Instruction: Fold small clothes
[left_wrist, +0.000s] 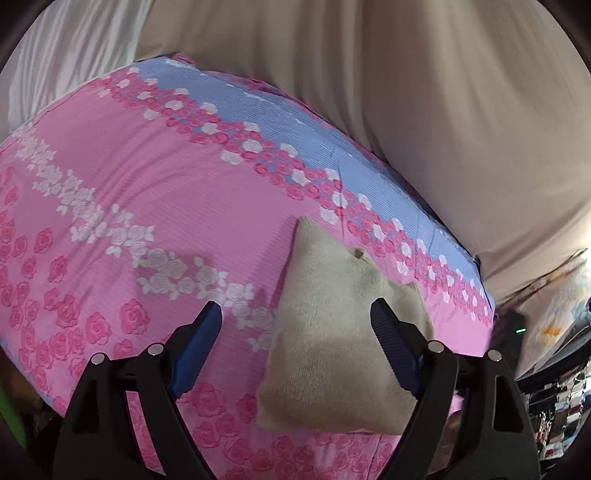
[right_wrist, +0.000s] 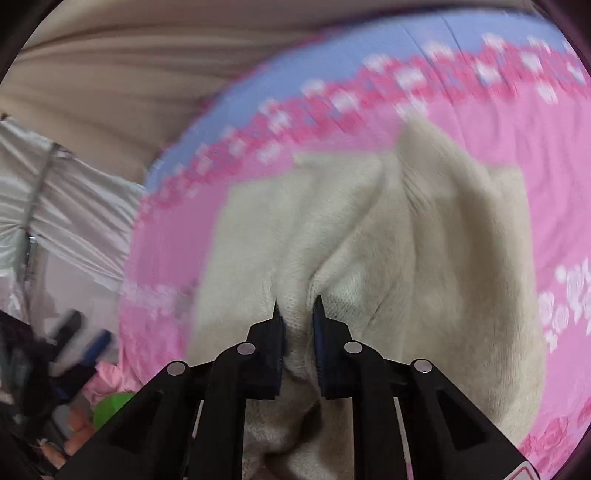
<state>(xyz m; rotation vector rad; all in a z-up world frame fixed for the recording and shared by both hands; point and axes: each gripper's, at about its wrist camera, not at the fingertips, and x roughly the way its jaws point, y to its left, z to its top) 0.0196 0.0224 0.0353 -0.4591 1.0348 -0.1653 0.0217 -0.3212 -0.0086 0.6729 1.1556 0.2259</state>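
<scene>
Pink bedsheet (left_wrist: 155, 173) with rose print and a pale blue band along its far edge covers the work surface, largest thing in both views; beige curtain (left_wrist: 443, 92) hangs behind it, white cloth at the far left. Cream knit garment (left_wrist: 332, 343) lies on the pink sheet near the blue-and-rose border, partly folded into a rough rectangle in the left wrist view. Right wrist view (blurred) shows the same garment (right_wrist: 424, 258) bunched into ridges that run back to the tool. Left gripper (left_wrist: 295, 317) hovers above the sheet, jaws spread wide, nothing between the blue pads; its right-hand finger overlaps the garment's edge in view, contact unclear. Right gripper (right_wrist: 297, 314) has jaws drawn close, pinching a fold of the cream knit between them
</scene>
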